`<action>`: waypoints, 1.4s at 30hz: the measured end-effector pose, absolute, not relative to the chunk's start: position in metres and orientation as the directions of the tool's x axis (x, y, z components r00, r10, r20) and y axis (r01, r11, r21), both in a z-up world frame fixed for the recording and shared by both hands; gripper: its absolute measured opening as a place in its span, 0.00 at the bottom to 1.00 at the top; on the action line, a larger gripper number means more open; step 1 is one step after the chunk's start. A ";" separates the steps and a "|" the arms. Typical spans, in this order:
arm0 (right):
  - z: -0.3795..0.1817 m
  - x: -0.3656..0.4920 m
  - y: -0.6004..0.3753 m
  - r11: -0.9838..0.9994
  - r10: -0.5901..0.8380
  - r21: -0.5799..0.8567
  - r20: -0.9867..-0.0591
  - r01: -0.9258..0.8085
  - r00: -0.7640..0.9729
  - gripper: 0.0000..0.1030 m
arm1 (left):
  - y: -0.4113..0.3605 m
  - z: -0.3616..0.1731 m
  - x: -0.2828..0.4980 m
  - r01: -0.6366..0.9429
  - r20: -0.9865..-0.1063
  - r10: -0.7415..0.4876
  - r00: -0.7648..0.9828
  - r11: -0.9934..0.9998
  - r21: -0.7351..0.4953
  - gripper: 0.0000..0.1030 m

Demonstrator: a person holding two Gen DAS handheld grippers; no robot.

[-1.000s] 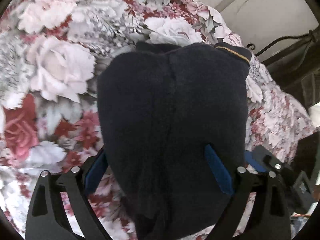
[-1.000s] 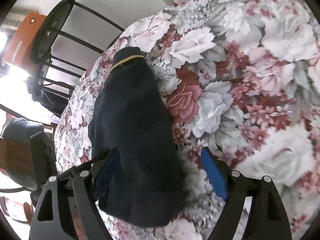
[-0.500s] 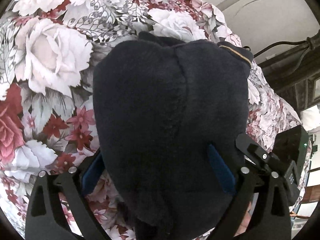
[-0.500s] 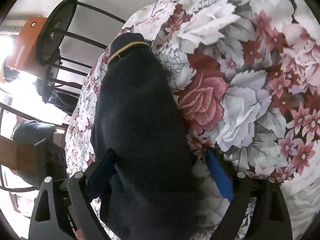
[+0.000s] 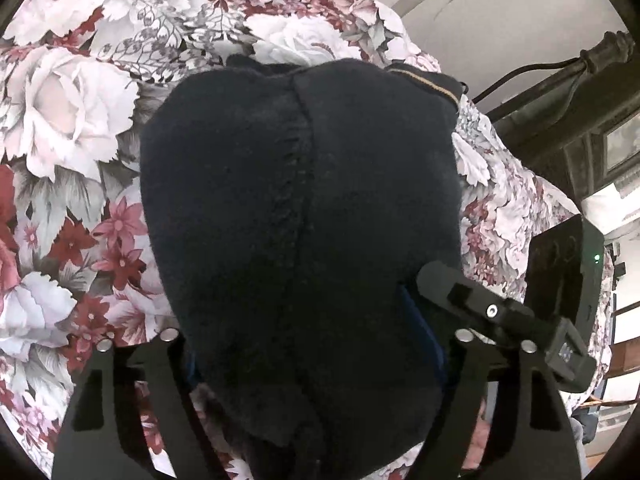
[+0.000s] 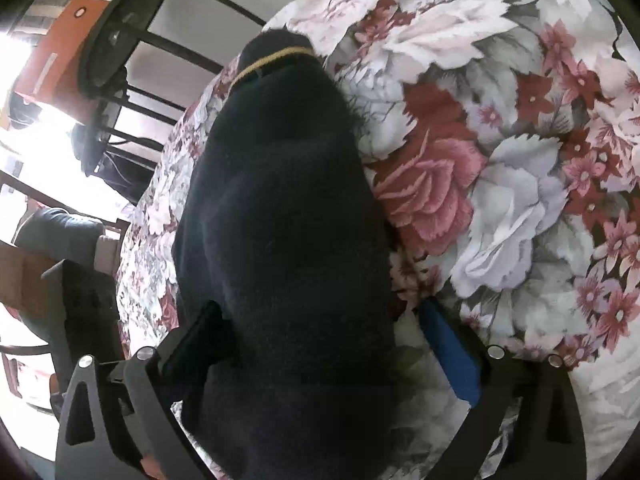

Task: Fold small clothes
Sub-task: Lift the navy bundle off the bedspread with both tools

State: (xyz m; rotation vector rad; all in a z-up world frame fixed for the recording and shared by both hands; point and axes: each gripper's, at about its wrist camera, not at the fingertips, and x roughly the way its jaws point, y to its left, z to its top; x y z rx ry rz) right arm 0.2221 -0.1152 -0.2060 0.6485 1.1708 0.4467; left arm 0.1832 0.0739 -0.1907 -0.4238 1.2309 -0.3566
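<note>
A dark navy fleece garment (image 5: 304, 216) with a thin yellow stripe at its far hem lies on a floral bedspread (image 5: 68, 128). My left gripper (image 5: 316, 348) stands open with its near end lying between the jaws; its blue pads are mostly hidden by the cloth. The right gripper's black finger (image 5: 480, 308) shows at the garment's right edge. In the right wrist view the same garment (image 6: 288, 220) runs away from me, and my right gripper (image 6: 320, 344) is open around its near end, with the blue right pad (image 6: 448, 356) clear of the cloth.
The bed's edge falls away past the garment. A dark wooden frame (image 5: 560, 100) stands at the right in the left view. A black metal stand (image 6: 120, 52) and an orange box (image 6: 56, 52) stand beyond the bed in the right view.
Both grippers have moved in closer and lower over the garment's near end. The right gripper's finger has come into the left view. The jaws stay open.
</note>
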 end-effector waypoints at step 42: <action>-0.066 0.009 -0.277 0.848 0.431 0.526 -0.757 0.066 0.491 0.64 | -0.093 -0.073 0.014 0.386 -0.749 -0.582 0.318 0.801 -0.458 0.53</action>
